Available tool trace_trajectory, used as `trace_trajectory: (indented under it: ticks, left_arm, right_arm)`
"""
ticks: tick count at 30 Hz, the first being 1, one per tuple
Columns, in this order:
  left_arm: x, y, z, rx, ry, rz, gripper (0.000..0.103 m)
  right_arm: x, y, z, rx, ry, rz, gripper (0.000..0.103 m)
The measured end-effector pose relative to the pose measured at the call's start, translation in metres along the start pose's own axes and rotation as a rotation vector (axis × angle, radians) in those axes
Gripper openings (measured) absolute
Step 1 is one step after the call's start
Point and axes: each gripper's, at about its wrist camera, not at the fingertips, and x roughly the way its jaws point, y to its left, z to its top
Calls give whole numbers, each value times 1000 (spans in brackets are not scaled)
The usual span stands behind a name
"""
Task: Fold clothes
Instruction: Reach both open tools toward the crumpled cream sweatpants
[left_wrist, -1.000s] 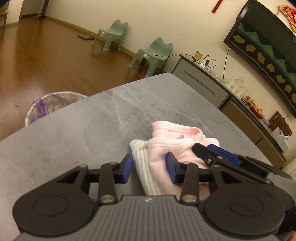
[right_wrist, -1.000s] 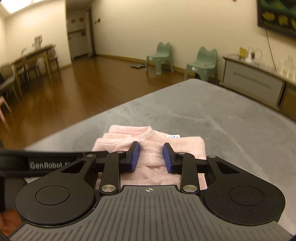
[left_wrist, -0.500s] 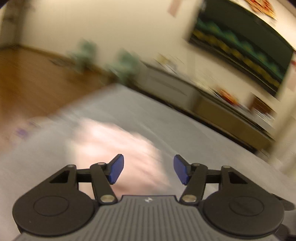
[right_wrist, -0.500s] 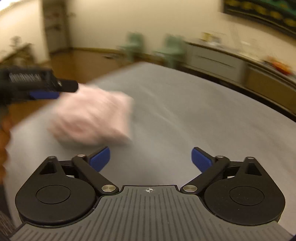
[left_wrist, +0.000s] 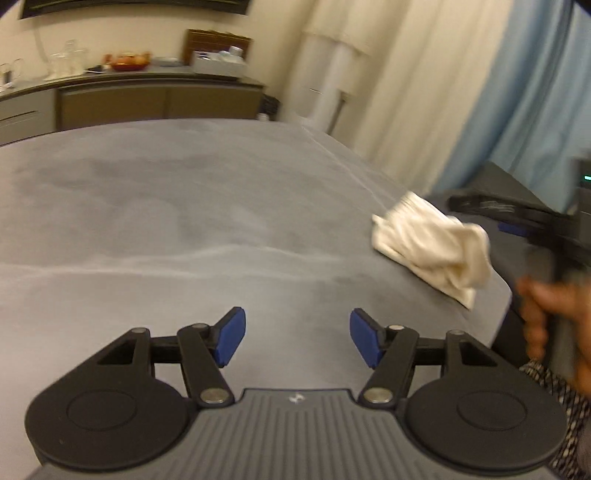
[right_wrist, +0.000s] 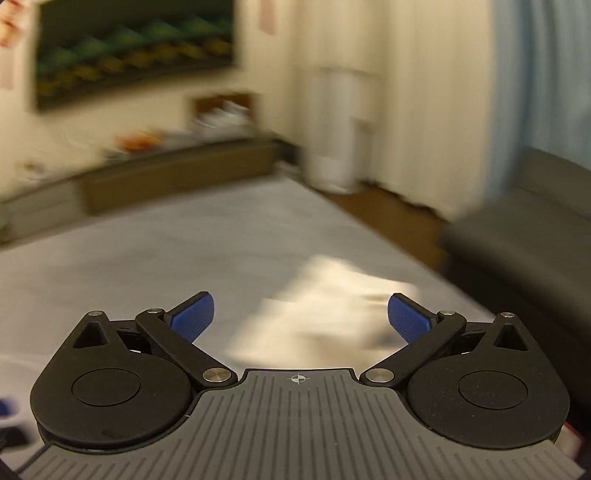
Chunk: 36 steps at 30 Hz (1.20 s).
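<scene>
A crumpled cream-white garment (left_wrist: 432, 243) lies near the right edge of the grey table (left_wrist: 184, 221). My left gripper (left_wrist: 295, 338) is open and empty, hovering over bare table well to the left of it. My right gripper (right_wrist: 300, 317) is open wide and empty, just in front of the same white garment (right_wrist: 325, 314), which is blurred in that view. The right gripper's body (left_wrist: 517, 218) and the hand holding it show at the right of the left wrist view. The pink folded garment is out of view.
A low sideboard (left_wrist: 147, 99) with dishes stands along the far wall. Cream and blue curtains (left_wrist: 443, 92) hang at the right. A dark sofa (right_wrist: 524, 229) sits beyond the table's right edge.
Both grippers let go of the pink folded garment, opened, and swung right across the table. The white garment now sits in front of the right gripper.
</scene>
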Motion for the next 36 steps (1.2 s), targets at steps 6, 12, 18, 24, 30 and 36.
trace_trajectory:
  ticks: [6,12,18,24,30,36]
  left_arm:
    - [-5,11,12,-30,-74,75,64]
    - [-25,80,9,-144,-85,294,64]
    - [-51,104,2,-203,-83,373,65]
    - [-38,54,-9,-178,-18,292,66]
    - [-18,8,-3,-123,-2,251,68]
    - [3,-4,15,-91,4,282,71]
  right_arm:
    - [91,30,1,-31,269,352,44]
    - [71,176,13,-220,174,697,80]
    - [27,209,9,-185,183,686,95]
    - [-5,191,-27,-390,75,538,101]
    - [-1,128,-37,-386,68,454,101]
    - [10,96,-37,-332,93,447,101]
